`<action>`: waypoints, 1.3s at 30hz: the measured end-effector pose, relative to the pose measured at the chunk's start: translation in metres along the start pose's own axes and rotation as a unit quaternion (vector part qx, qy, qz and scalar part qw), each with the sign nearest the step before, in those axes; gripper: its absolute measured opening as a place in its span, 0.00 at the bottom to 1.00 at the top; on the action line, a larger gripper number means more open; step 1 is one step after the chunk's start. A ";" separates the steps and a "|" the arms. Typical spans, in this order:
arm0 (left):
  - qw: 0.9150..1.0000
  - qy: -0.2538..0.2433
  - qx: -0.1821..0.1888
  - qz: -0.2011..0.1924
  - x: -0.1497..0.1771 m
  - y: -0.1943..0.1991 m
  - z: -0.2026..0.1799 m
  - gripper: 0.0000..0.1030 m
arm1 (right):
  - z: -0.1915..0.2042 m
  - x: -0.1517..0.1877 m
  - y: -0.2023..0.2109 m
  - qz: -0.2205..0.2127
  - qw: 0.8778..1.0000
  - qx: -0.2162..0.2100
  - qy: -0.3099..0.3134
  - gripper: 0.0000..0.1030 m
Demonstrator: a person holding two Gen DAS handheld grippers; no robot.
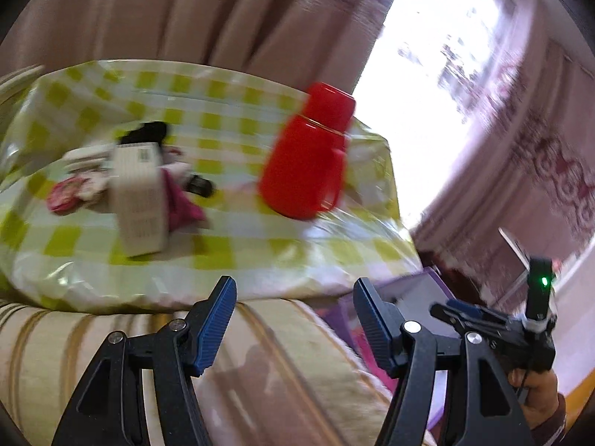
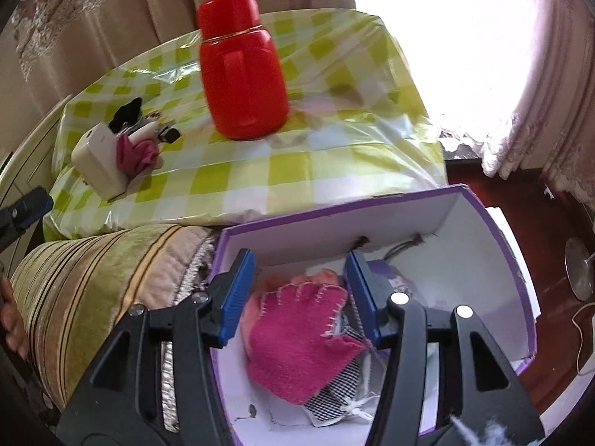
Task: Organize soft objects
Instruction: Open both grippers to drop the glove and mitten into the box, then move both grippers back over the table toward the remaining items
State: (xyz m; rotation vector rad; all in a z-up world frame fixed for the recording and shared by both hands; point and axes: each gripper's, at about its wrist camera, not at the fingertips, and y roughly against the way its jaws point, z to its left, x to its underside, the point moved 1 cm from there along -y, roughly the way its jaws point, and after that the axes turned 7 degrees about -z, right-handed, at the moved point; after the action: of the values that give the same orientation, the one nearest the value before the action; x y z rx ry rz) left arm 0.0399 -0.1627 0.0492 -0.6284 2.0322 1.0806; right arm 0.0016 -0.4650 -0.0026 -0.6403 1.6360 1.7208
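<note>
A purple box (image 2: 334, 223) with white inner walls stands beside the table. In it lie a pink knitted glove (image 2: 297, 338), a black-and-white checked cloth (image 2: 334, 397) and an orange soft piece (image 2: 323, 277). My right gripper (image 2: 300, 260) hangs open over the box, and its pads are clear of the glove below. A small doll (image 1: 174, 171) with black hair and a pink dress lies on the table. My left gripper (image 1: 293, 286) is open with nothing between its fingers. It hovers over the striped cushion (image 1: 279, 353), short of the table edge.
A green-checked plastic cloth (image 1: 241, 245) covers the table. On it stand a red flask (image 1: 308, 156) and a white carton (image 1: 139, 200) that leans by the doll. Curtains and a bright window lie behind. A hand holds the right gripper (image 1: 461, 310) at the lower right.
</note>
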 end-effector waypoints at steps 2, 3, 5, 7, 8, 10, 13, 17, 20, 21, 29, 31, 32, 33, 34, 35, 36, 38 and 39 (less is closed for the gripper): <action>1.000 0.016 -0.014 -0.006 -0.003 0.004 0.016 0.64 | 0.009 -0.001 -0.003 0.003 1.000 -0.007 0.009 0.54; 0.999 0.029 -0.024 -0.011 -0.005 0.008 0.028 0.64 | 0.014 -0.002 -0.005 0.004 1.000 -0.010 0.013 0.54; 0.998 0.046 -0.037 -0.017 -0.008 0.012 0.044 0.64 | 0.023 -0.005 -0.008 0.006 1.000 -0.016 0.021 0.54; 0.997 0.063 -0.049 -0.022 -0.010 0.016 0.060 0.64 | 0.033 -0.009 -0.012 0.007 0.999 -0.023 0.030 0.54; 0.996 0.070 -0.054 -0.025 -0.011 0.017 0.067 0.64 | 0.037 -0.011 -0.014 0.008 0.999 -0.025 0.034 0.54; 0.994 0.081 -0.064 -0.029 -0.013 0.019 0.080 0.64 | 0.046 -0.016 -0.017 0.008 0.999 -0.032 0.043 0.54; 0.992 0.096 -0.077 -0.034 -0.018 0.022 0.098 0.64 | 0.059 -0.022 -0.023 0.008 0.998 -0.041 0.054 0.54; 0.989 0.110 -0.094 -0.042 -0.025 0.024 0.123 0.64 | 0.078 -0.029 -0.035 0.011 0.996 -0.054 0.069 0.54; 0.986 0.122 -0.106 -0.044 -0.029 0.024 0.139 0.64 | 0.093 -0.034 -0.043 0.015 0.994 -0.065 0.082 0.54; 0.984 0.129 -0.112 -0.045 -0.031 0.024 0.147 0.64 | 0.097 -0.035 -0.046 0.016 0.994 -0.068 0.085 0.54; 0.977 0.156 -0.143 -0.036 -0.044 0.013 0.191 0.64 | 0.128 -0.045 -0.070 0.029 0.990 -0.088 0.108 0.54; 0.975 0.160 -0.148 -0.031 -0.046 0.008 0.198 0.64 | 0.135 -0.049 -0.075 0.031 0.989 -0.093 0.112 0.54; 0.975 0.161 -0.150 -0.028 -0.047 0.006 0.201 0.64 | 0.138 -0.050 -0.078 0.032 0.988 -0.095 0.113 0.54; 0.974 0.163 -0.152 -0.026 -0.048 0.002 0.205 0.64 | 0.140 -0.052 -0.080 0.033 0.988 -0.097 0.114 0.54; 0.974 0.165 -0.154 -0.023 -0.048 0.000 0.208 0.64 | 0.143 -0.054 -0.084 0.033 0.988 -0.099 0.116 0.54; 0.973 0.169 -0.156 -0.019 -0.048 -0.004 0.212 0.64 | 0.146 -0.056 -0.086 0.033 0.987 -0.100 0.117 0.54; 0.972 0.173 -0.157 -0.017 -0.049 -0.006 0.216 0.64 | 0.149 -0.058 -0.089 0.033 0.987 -0.102 0.119 0.55; 0.970 0.178 -0.162 -0.013 -0.050 -0.011 0.224 0.64 | 0.155 -0.061 -0.096 0.033 0.986 -0.108 0.122 0.55; 0.970 0.181 -0.164 -0.011 -0.050 -0.014 0.229 0.64 | 0.158 -0.063 -0.100 0.033 0.985 -0.113 0.124 0.55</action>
State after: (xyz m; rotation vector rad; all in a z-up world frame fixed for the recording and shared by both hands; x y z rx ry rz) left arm 0.1663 0.0277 -0.0033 -1.0833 2.1560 1.3851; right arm 0.1330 -0.3176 -0.0075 -0.9507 1.6548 1.9581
